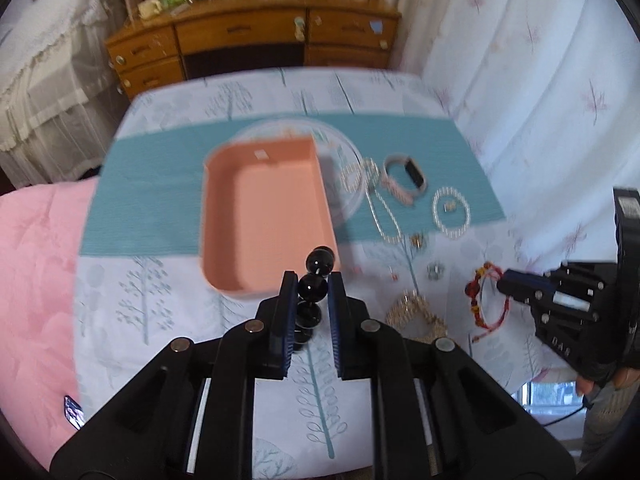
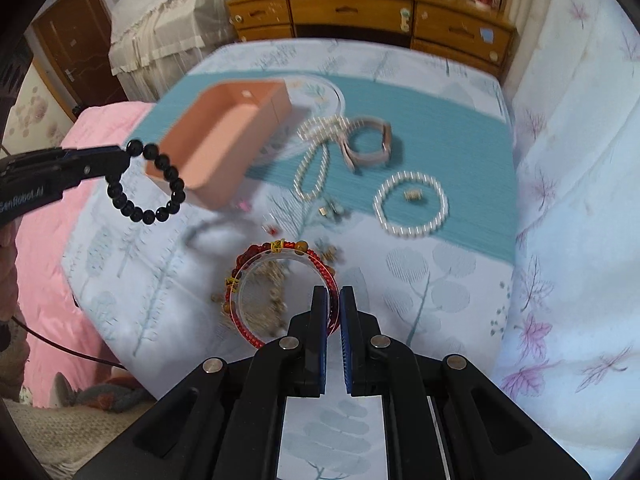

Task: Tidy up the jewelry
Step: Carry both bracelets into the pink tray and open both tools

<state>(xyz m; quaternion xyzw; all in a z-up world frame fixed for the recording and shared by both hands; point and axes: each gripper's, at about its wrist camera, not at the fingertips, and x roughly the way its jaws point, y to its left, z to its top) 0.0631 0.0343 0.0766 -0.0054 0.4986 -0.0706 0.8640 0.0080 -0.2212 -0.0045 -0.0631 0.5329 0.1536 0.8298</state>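
My left tongs [image 1: 313,280] are clenched on a black bead bracelet [image 1: 314,284], pinching one bead between the blue pads. In the right wrist view the bracelet hangs as a loop below the tips, off the bed [image 2: 440,276] and just in front of the near end of the pink box [image 2: 224,140].

My right tongs [image 2: 333,300] are clenched on a red bracelet [image 2: 256,264], gripping its rim at the near side; a clear ring sits inside the red cord, and a few amber beads are strung on it. From the left wrist view it hangs from the tips, clear of the bedsheet.

The pink box sits open and empty on a teal mat [image 1: 140,200], overlapping a clear round lid [image 1: 344,184] behind it. Right of the box lie a pearl necklace [image 1: 380,208], a pink watch [image 1: 404,178] and a pearl bracelet [image 1: 451,212] with a small gold piece inside its ring. Nearer me, on the tree-print sheet, lie a gold chain [image 1: 416,312] and some small trinkets [image 1: 434,271], too blurred to tell apart. A wooden dresser [image 1: 256,40] stands beyond the bed.
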